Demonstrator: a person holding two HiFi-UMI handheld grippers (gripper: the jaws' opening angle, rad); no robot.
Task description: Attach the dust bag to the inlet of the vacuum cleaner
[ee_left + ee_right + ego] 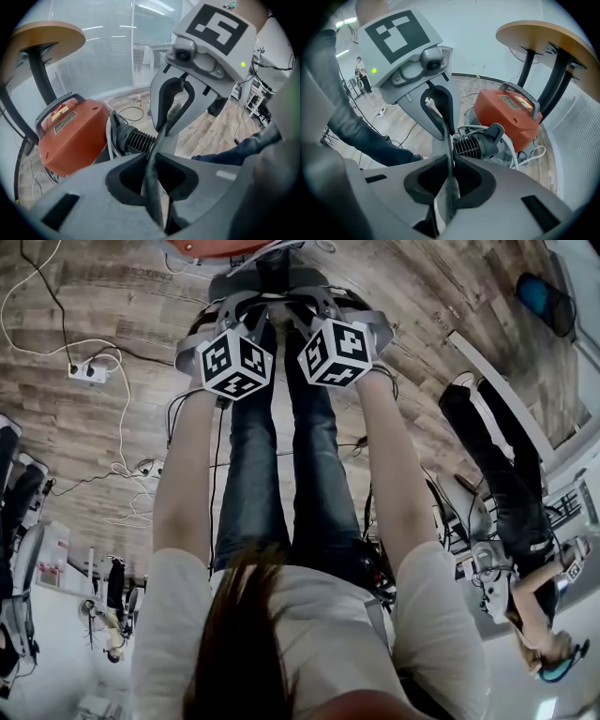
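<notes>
I am gripping the dust bag [157, 150] with both tools. The left gripper [154, 176] has its jaws clamped on the bag's thin grey edge. The right gripper [449, 180] is pinching the same sheet further along, so the bag is running edge-on from one pair of jaws to the other. Both grippers are pointing steeply down, side by side, right in front of the vacuum cleaner [70, 136].

The vacuum cleaner, with its orange-red body, is sitting on the wooden floor [122, 296] just past my jaw tips. A black ribbed fitting [478, 143] is sticking out of the vacuum cleaner's side toward me, and a white cord [540, 151] is looping around it. The bag is hanging in front of that fitting, but I cannot tell whether it is touching it.

A round wooden table [47, 35] is standing directly over the vacuum cleaner on dark legs. Well away from the vacuum cleaner, another person [511, 493] is bending over their own gear.
</notes>
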